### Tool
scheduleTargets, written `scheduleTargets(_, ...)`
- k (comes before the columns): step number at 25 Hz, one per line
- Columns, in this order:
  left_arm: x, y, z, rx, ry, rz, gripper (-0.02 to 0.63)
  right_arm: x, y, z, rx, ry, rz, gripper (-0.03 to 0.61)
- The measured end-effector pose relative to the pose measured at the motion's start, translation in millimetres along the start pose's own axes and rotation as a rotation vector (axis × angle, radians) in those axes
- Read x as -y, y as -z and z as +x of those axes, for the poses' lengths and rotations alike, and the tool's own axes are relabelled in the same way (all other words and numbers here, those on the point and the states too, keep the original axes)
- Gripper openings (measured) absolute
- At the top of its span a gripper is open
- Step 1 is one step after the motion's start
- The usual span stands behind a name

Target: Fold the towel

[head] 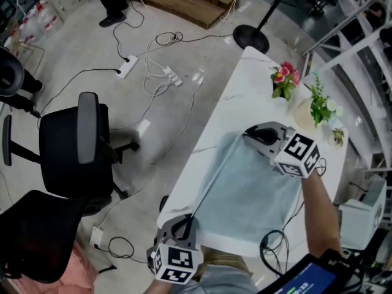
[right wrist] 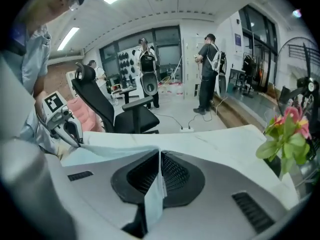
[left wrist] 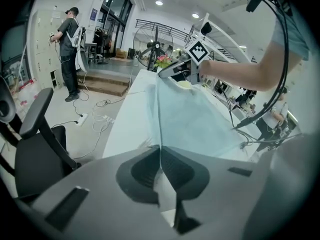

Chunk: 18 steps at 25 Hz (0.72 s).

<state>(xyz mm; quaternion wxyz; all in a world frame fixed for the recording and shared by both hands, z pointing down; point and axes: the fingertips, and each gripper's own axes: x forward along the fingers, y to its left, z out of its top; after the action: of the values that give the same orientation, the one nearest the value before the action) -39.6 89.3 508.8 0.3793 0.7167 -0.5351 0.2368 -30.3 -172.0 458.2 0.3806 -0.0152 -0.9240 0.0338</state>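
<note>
A light blue towel point(head: 251, 195) lies spread on the white table point(head: 245, 84). My left gripper point(head: 190, 220) is at the table's near edge, shut on the towel's near left corner. In the left gripper view the cloth point(left wrist: 190, 114) runs out from between the closed jaws point(left wrist: 160, 156). My right gripper point(head: 247, 133) is at the towel's far left corner, shut on it. The right gripper view shows a fold of cloth point(right wrist: 155, 199) pinched between the pads, and the towel's edge point(right wrist: 107, 151) stretches taut towards the left gripper point(right wrist: 75, 134).
Pink flowers point(head: 283, 78) and a green plant point(head: 320, 103) stand at the table's far end. A black cable point(head: 275, 241) lies by the towel's near right corner. Black office chairs point(head: 79, 146) stand left of the table. Cables and a power strip point(head: 127, 66) lie on the floor.
</note>
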Motion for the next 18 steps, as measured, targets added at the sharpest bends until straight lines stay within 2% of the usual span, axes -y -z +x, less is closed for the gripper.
scheduleTargets(3,0,1,-1,0.004,-0.004,-0.003,0.017,-1,-21,-7,0.055,0.047,-0.045,0.031)
scheduleTargets(7,0,0,-1,0.004,-0.003,-0.01,0.017,5,-30,5,0.054,0.085,-0.074,0.035)
scheduleTargets(13,0,-2,-2,0.016,-0.011,-0.029,0.017,19,0,50,-0.014,0.073,-0.033,0.034)
scheduleTargets(18,-6,-5,-1,0.043,-0.014,-0.068,0.017,25,7,63,0.002,0.06,0.021,0.038)
